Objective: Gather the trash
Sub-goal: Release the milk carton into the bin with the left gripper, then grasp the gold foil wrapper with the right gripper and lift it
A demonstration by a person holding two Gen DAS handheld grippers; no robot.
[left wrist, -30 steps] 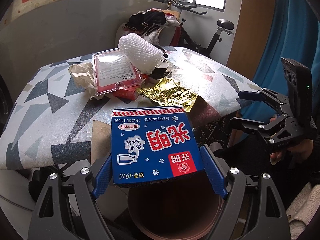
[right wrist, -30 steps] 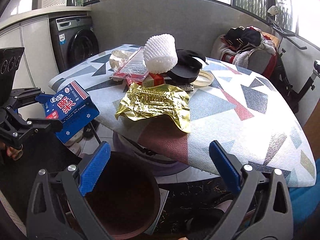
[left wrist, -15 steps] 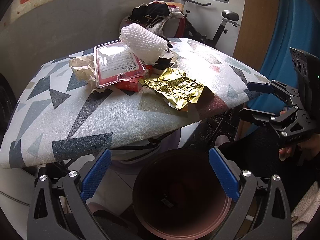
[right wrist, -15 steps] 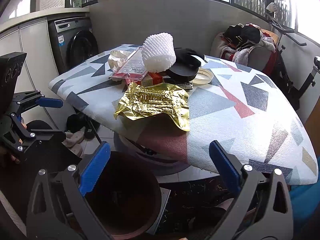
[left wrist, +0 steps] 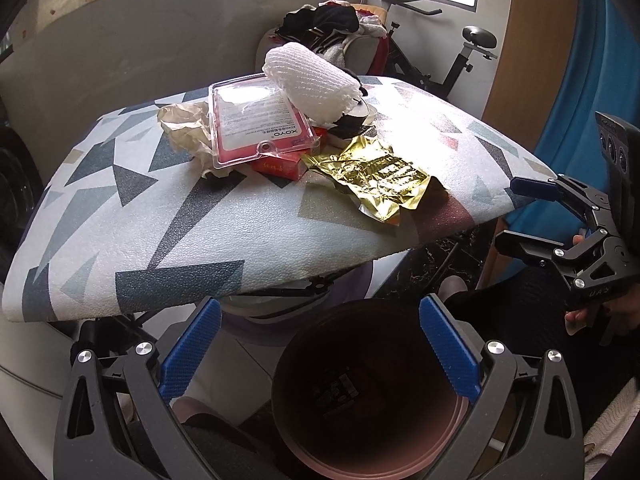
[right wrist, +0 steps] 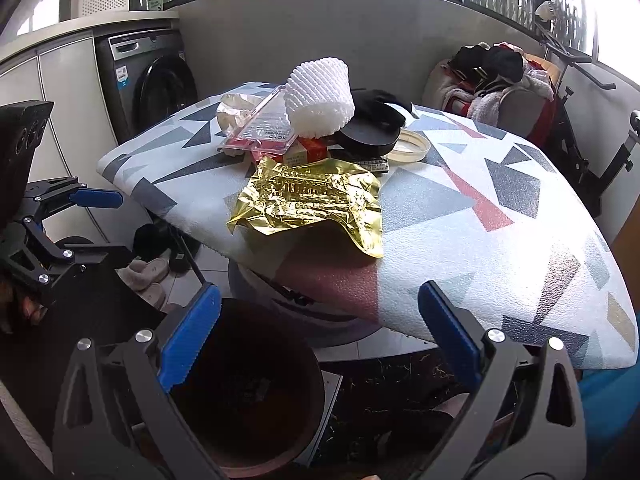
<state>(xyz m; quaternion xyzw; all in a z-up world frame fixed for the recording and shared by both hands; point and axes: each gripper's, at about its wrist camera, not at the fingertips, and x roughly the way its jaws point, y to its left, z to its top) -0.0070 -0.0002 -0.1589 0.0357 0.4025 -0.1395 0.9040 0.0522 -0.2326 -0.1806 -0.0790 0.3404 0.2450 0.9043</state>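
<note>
My left gripper (left wrist: 320,344) stands open and empty over the mouth of a brown trash bin (left wrist: 368,452) on the floor by the table; a dim box shape (left wrist: 336,392) lies inside the bin. My right gripper (right wrist: 320,332) is open too, with nothing between its fingers, beside the same bin (right wrist: 248,452). On the patterned table (left wrist: 160,240) lie a gold foil wrapper (left wrist: 376,176), a white foam net (left wrist: 312,80), a clear pink blister pack (left wrist: 256,124), a red box (left wrist: 280,164) and crumpled paper (left wrist: 180,128).
A black lid (right wrist: 368,136) and a pale ring (right wrist: 412,146) sit behind the pile. A washing machine (right wrist: 156,88) stands at the left, slippers (right wrist: 144,272) lie under the table, and a chair heaped with clothes (right wrist: 492,80) and an exercise bike (left wrist: 460,56) stand beyond.
A second ago the left gripper held a blue carton over the bin. Its jaws have opened wide and the carton has dropped out of them. The right gripper has kept still.
</note>
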